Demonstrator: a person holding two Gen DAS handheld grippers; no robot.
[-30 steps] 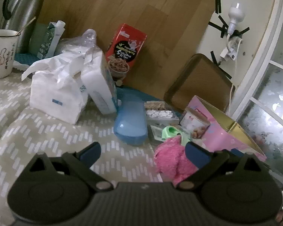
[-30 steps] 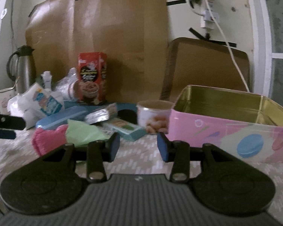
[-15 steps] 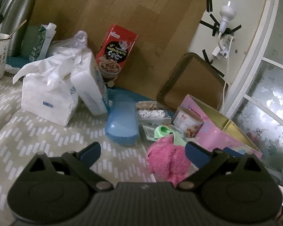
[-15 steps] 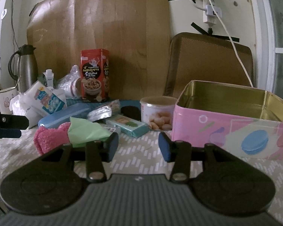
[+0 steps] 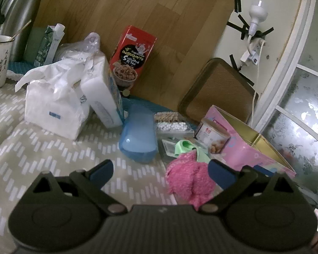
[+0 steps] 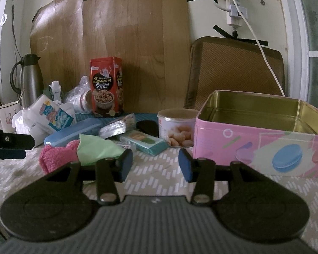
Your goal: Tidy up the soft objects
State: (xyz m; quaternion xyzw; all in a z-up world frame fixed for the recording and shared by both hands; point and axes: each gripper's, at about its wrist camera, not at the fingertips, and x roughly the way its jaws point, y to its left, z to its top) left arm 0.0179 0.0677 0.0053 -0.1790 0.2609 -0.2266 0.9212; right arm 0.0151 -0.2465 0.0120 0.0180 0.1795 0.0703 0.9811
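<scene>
Both grippers, left gripper (image 5: 160, 169) & right gripper (image 6: 155, 164), gape wide w/ nothing held. Judging by the layout, next grab is the fuzzy pink knitted cloth (image 5: 188, 178) near the table's front edge: pinch mid-bunch, avoid the pale green cloth (image 6: 97, 151) overlapping it, lift clear into the open pink tin box (image 6: 262, 148).

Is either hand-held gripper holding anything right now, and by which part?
Nothing is held. The left hand-held gripper and the right hand-held gripper both stand open, with only tablecloth between their pads.

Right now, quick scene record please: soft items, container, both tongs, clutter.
soft items: pink fluffy cloth with green cloth on it, on the tablecloth
container: pink tin, lid off, nothing visible inside
left tongs: open, empty, pink cloth just ahead
right tongs: open, empty, beside the tin
clutter: blue case, red box, tissue packs
</scene>
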